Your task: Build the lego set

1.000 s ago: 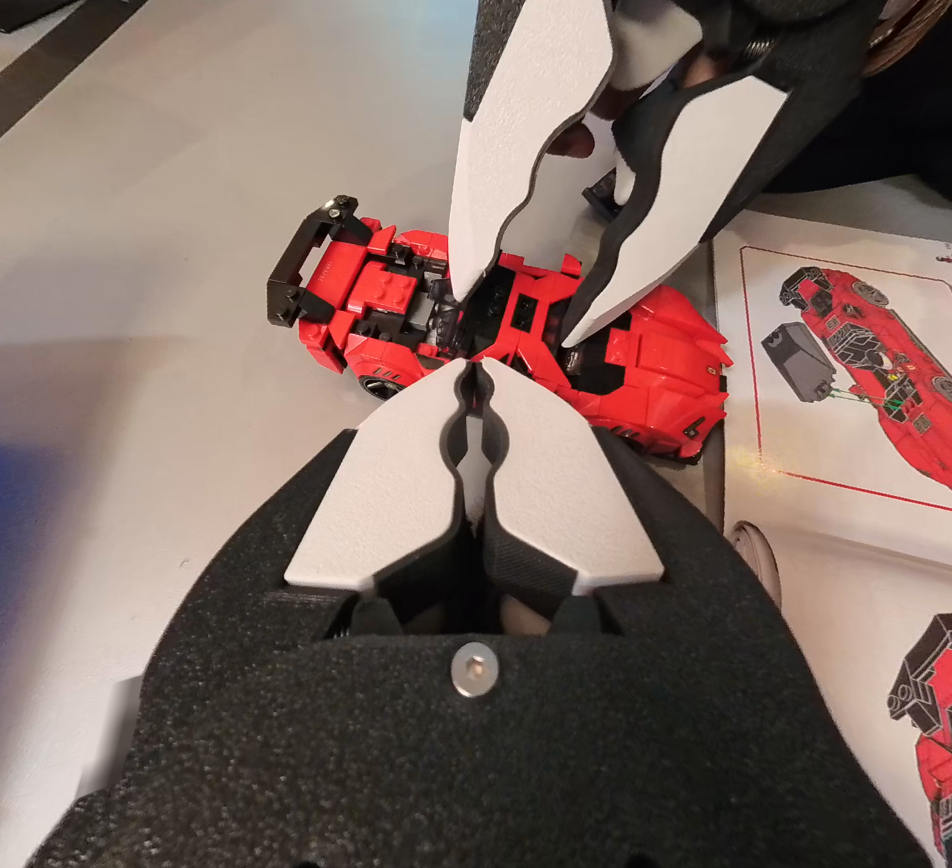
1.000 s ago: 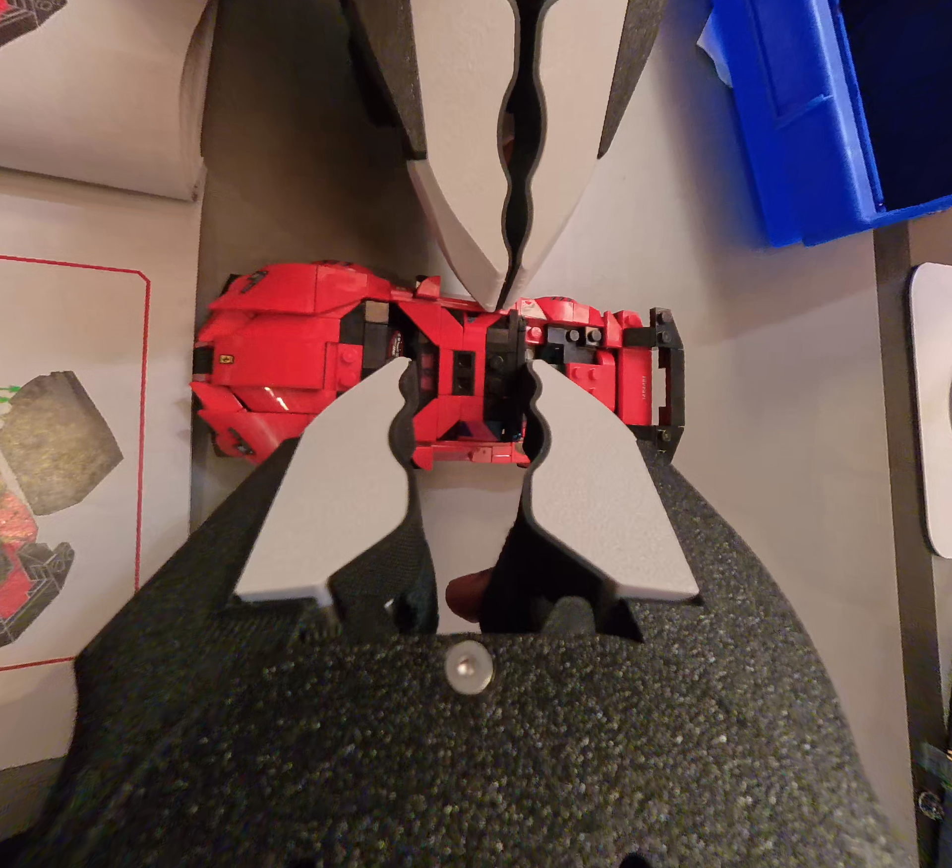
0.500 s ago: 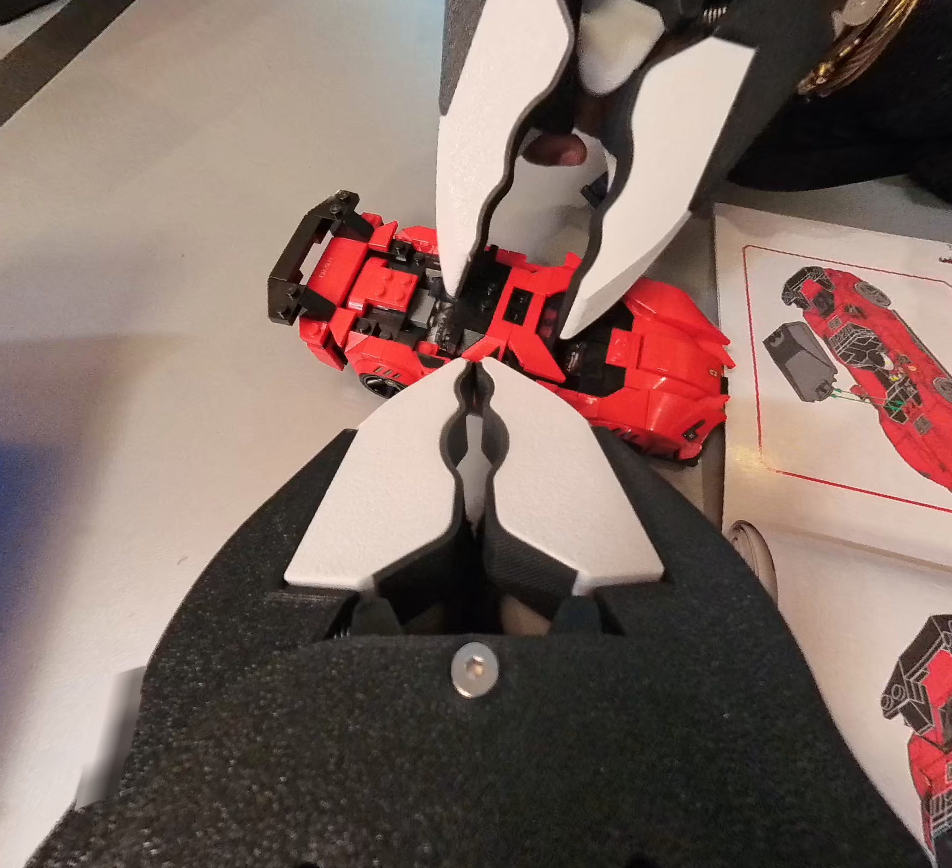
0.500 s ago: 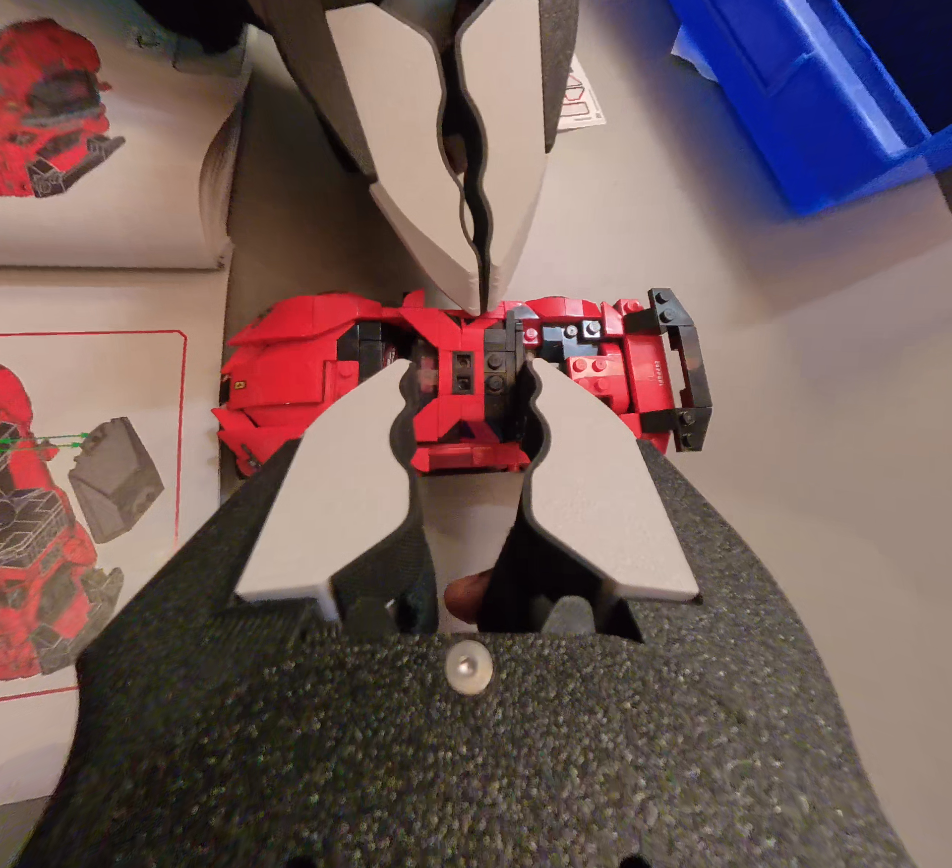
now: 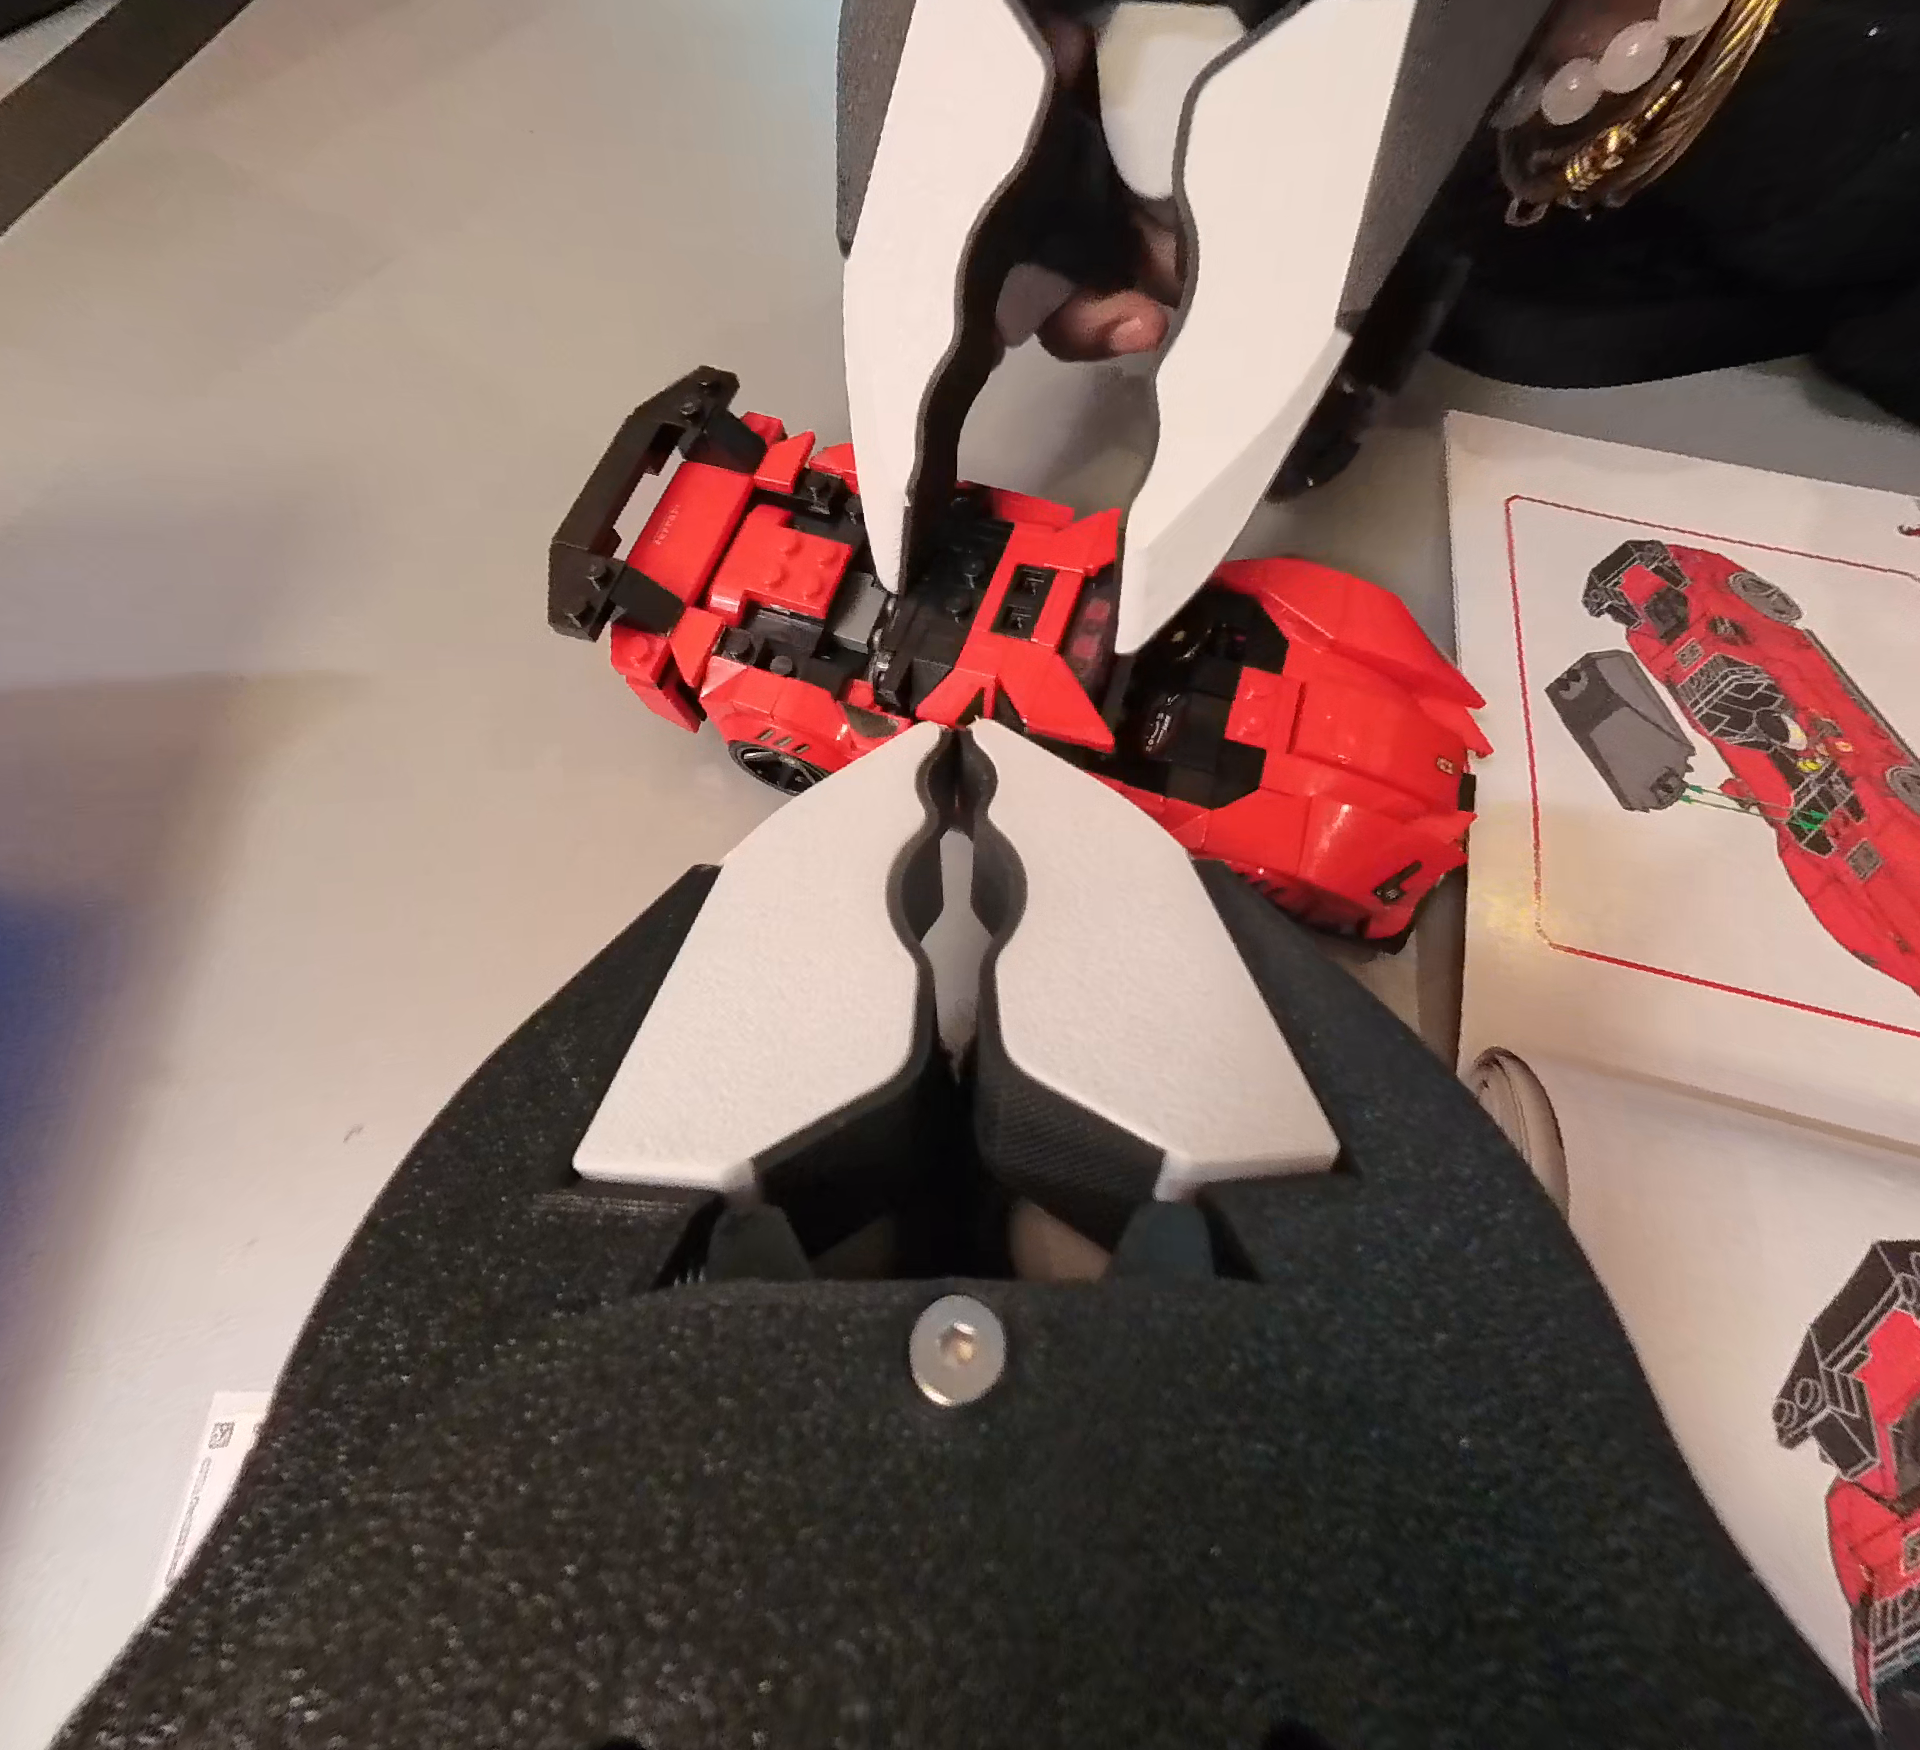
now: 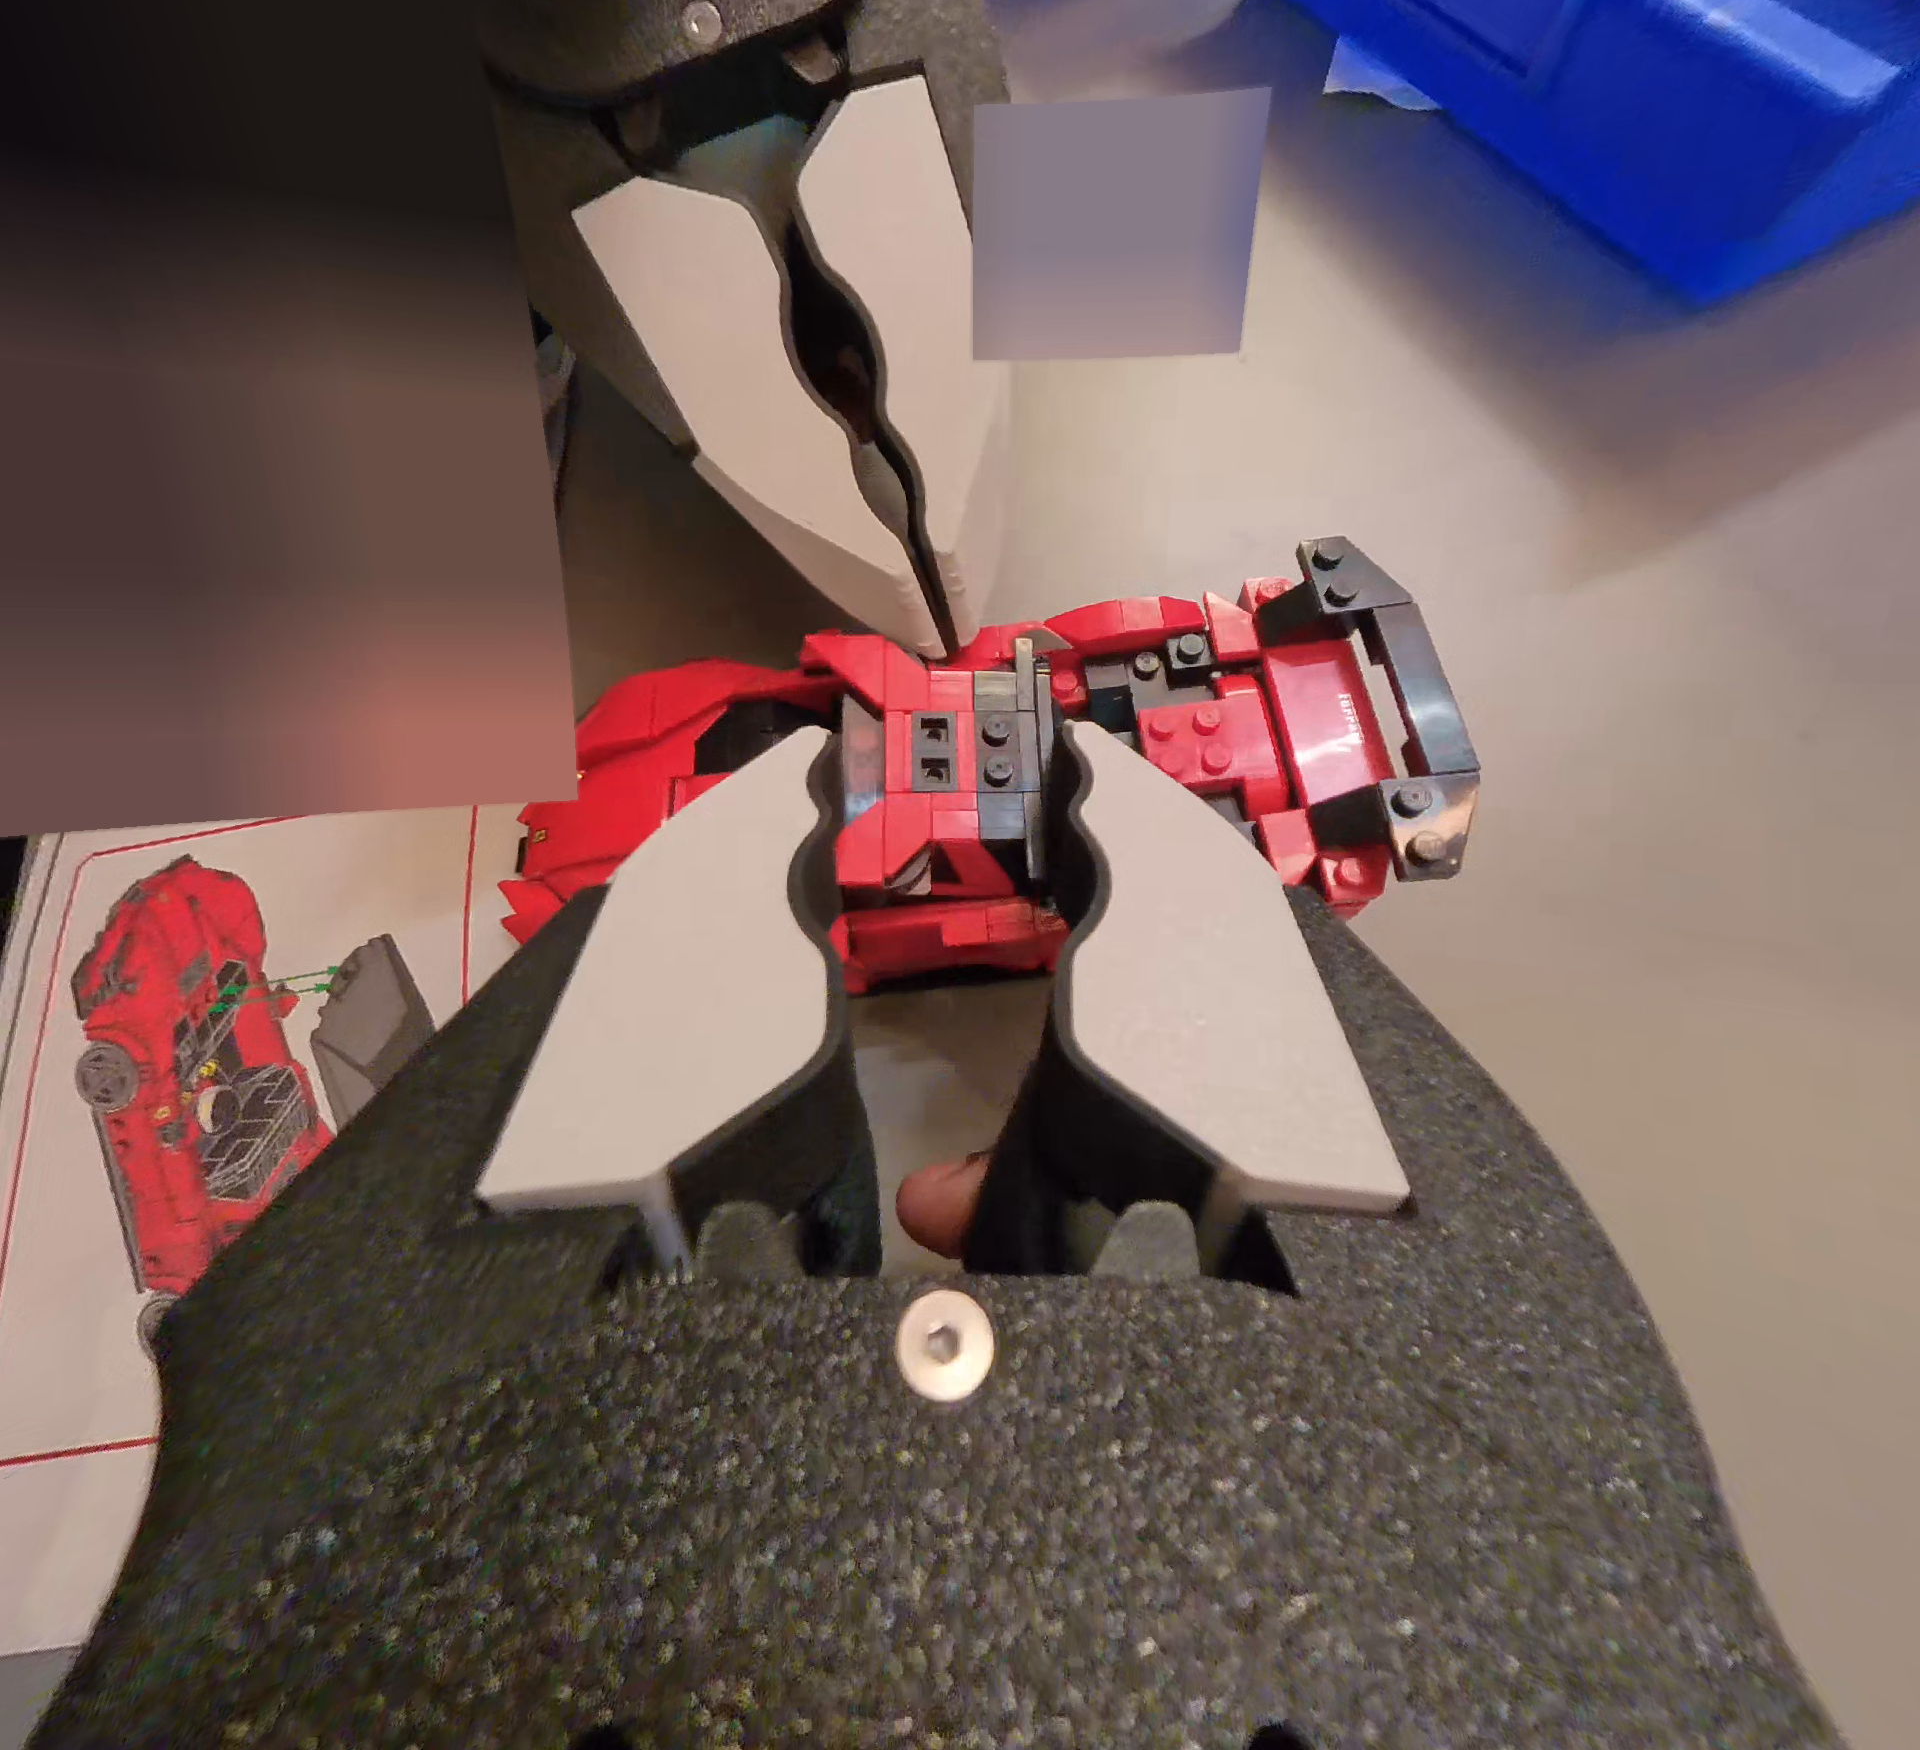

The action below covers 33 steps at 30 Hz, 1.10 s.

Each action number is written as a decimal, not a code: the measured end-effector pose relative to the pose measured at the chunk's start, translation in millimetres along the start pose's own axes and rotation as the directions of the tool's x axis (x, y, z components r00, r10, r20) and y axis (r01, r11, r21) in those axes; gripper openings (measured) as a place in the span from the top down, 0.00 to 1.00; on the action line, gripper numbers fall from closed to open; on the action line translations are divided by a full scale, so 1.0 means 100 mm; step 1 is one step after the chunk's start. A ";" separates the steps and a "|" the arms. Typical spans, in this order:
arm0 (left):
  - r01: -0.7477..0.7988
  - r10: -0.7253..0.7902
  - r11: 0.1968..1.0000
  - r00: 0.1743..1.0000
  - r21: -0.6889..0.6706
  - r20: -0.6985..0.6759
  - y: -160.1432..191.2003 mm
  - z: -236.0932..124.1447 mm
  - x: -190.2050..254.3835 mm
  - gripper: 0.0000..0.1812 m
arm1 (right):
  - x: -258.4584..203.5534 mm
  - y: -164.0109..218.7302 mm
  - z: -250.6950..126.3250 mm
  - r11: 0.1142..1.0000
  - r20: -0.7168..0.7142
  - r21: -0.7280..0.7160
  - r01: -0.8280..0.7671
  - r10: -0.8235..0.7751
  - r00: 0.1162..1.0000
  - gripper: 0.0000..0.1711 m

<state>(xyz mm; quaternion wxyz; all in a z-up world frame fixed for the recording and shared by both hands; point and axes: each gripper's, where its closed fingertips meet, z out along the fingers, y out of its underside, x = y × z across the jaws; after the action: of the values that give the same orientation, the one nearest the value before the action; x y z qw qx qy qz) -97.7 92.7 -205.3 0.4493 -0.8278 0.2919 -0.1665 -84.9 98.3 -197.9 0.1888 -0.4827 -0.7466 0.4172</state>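
The red lego car (image 5: 997,661) sits flat on the counter (image 5: 364,350), directly ahead of both tools and pinned between them. The right hand-held gripper (image 6: 940,765) comes in from one flank with its jaws spread wide, one finger on each side of the car's middle roof section — a bracketing stance, probably to seat or steady that block; whether the pads actually press it I cannot tell. Opposite, the left hand-held gripper (image 5: 956,739) is clenched on nothing, tips together and touching the car's near side — by the look of it a backstop, so the model won't slide. The instruction booklet (image 5: 1714,713) lies open just beside the nose, to the left gripper's right, readable. A blue bin (image 6: 1610,59) waits beyond the car, well clear.
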 end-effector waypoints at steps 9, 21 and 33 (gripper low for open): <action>0.006 -0.006 1.000 1.000 -0.018 0.005 0.01 0.01 0.00 1.00 | -0.06 0.02 0.00 0.938 -0.088 -0.085 0.337 -0.343 0.935 0.78; 0.008 -0.007 0.999 0.999 -0.033 0.032 0.01 0.03 -0.03 1.00 | -0.18 -0.13 -0.03 0.796 -0.137 -0.175 0.579 -0.602 0.786 1.00; 0.012 -0.015 0.998 0.999 -0.065 -0.035 0.02 0.00 0.09 1.00 | -0.09 -0.22 -0.41 0.977 -0.152 -0.064 0.201 -0.209 0.966 0.79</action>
<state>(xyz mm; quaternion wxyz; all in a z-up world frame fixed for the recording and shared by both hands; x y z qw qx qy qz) -91.5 86.6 -207.1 0.4160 -0.8407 0.2994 -0.1745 -65.1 104.4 -155.6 0.2775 -0.4387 -0.7851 0.3379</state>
